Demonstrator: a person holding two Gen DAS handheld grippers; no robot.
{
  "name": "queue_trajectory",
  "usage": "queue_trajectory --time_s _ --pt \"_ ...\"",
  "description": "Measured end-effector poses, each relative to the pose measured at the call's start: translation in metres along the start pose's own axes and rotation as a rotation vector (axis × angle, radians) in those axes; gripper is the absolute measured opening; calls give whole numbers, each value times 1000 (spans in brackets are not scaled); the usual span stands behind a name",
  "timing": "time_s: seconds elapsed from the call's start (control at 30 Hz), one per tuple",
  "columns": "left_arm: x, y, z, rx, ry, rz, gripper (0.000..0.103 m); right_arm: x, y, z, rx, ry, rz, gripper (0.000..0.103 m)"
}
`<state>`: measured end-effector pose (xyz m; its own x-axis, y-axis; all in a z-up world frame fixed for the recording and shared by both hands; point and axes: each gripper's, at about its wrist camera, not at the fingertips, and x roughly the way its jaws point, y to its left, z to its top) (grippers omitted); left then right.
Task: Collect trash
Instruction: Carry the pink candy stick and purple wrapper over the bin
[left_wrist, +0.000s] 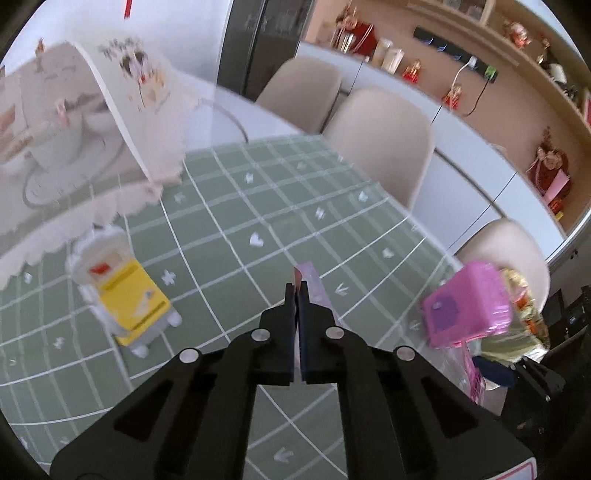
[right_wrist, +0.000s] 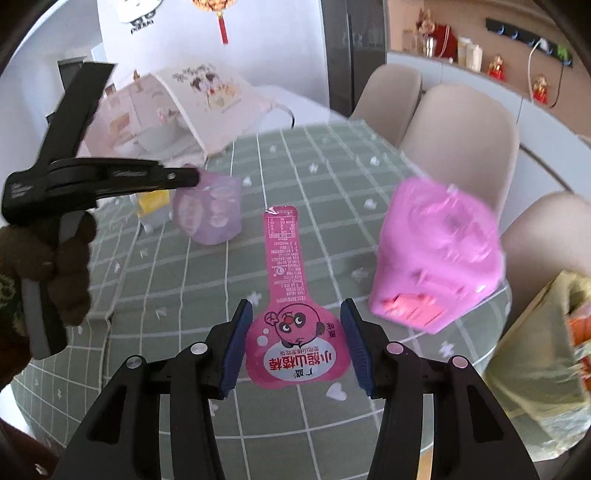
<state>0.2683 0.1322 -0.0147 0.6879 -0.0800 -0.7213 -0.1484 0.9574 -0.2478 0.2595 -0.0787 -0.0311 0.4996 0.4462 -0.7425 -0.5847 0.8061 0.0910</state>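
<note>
My left gripper (left_wrist: 297, 290) is shut on a thin pale purple wrapper (left_wrist: 312, 282), held above the green checked tablecloth (left_wrist: 229, 206). It shows from the side in the right wrist view (right_wrist: 192, 177), with the purple wrapper (right_wrist: 210, 210) hanging from its tip. My right gripper (right_wrist: 295, 314) is open, its jaws on either side of the round end of a long pink snack wrapper (right_wrist: 288, 288) that lies flat on the cloth. A pink packet (right_wrist: 436, 254) sits to its right, also seen in the left wrist view (left_wrist: 467, 304).
A yellow and white packet (left_wrist: 125, 291) lies on the cloth at left. A mesh food cover (left_wrist: 85, 122) stands at the back left. A yellowish bag (right_wrist: 546, 343) hangs past the table's right edge. Beige chairs (left_wrist: 384, 136) line the far side.
</note>
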Motion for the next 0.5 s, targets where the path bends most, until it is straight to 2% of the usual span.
queue_trajectory --time_s 0.17,0.3,0.5 --pt "-49 -9 14 4 -96 -33 2 -32 -1 16 5 -76 -10 47" --pt "-78 -26 26 15 -145 -87 2 -63 -7 24 9 -132 -39 47" --pt "-92 -72 43 33 -191 -234 2 -109 -50 37 57 -197 -139 47"
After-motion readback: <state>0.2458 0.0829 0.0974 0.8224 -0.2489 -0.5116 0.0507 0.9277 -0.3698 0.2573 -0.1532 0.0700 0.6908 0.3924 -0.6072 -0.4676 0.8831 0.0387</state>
